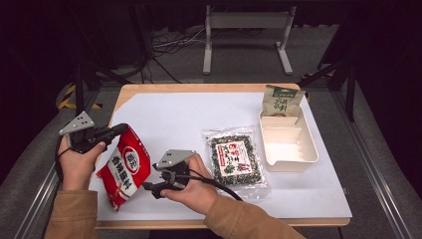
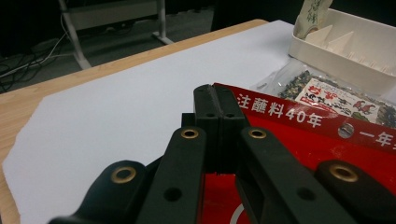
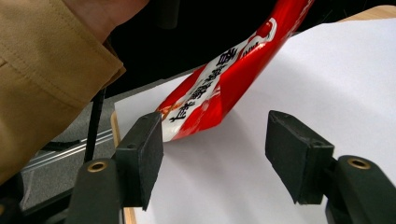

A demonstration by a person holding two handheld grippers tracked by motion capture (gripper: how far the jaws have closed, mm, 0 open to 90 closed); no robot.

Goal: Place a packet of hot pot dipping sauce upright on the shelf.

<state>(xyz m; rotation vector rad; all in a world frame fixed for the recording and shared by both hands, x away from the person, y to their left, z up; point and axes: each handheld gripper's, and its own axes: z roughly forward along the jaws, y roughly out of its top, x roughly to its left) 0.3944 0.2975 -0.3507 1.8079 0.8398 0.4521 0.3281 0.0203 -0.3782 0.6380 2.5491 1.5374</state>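
Left gripper (image 2: 218, 109) has its jaws clenched on the top edge of the red packet (image 1: 125, 167), so I hold that packet by its seal with the upper end lifted and the lower end resting near the front left corner of the white sheet (image 1: 174, 114). I judge this tilt is meant to offer the free bottom end to my other hand. Right gripper (image 3: 215, 156) has its jaws spread wide, nothing pressed between the pads; in the right gripper view the packet's lower corner sits just ahead of the left-hand pad, near but apart from it. I read this as lining up a second grip on the bottom edge, so the packet can be carried flat between two holds.

Farther right on the sheet lies a clear bag of dark mixed grains (image 1: 235, 160), and beyond it a cream tray (image 1: 313, 149) with a green-and-tan pouch (image 1: 281, 101) leaning in its far end. That tray looks like the likely destination.
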